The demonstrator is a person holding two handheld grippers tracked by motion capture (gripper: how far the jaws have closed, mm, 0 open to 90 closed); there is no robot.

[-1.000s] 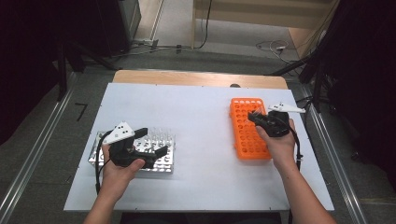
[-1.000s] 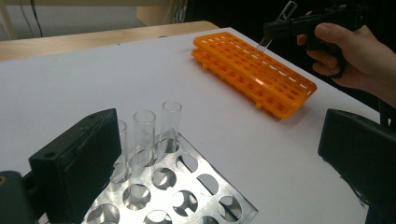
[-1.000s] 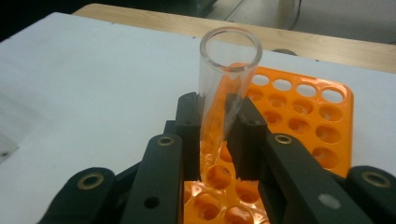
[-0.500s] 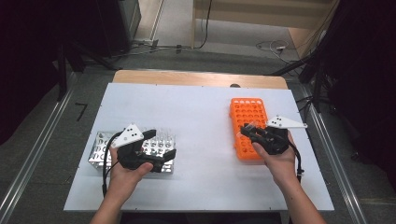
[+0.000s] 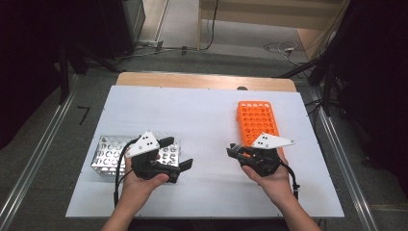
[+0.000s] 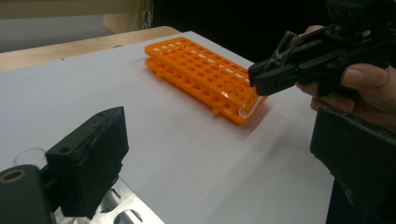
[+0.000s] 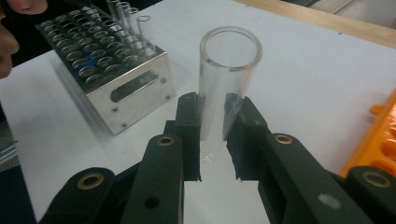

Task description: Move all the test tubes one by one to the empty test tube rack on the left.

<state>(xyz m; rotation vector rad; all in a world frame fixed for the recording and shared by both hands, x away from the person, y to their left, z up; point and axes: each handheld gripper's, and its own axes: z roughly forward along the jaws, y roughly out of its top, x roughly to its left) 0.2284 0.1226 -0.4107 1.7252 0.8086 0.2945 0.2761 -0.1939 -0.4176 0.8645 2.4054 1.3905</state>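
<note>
- High view: left gripper (image 5: 179, 155) over the metal rack (image 5: 107, 153), right gripper (image 5: 234, 151) beside the orange rack (image 5: 258, 119), both above the surface (image 5: 202, 120).
- Left gripper view: left jaws wide apart, just been closing slightly, nothing between them.
- Right gripper view: right jaws clamp a glass tube (image 7: 228, 77).

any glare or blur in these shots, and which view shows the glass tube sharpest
Right gripper view: the test tube is sharp, with glare on the steel rack. Left gripper view: the near finger is soft, and the tube beside the orange rack is faint. High view: even light, dark surroundings, fine detail lost.
</note>
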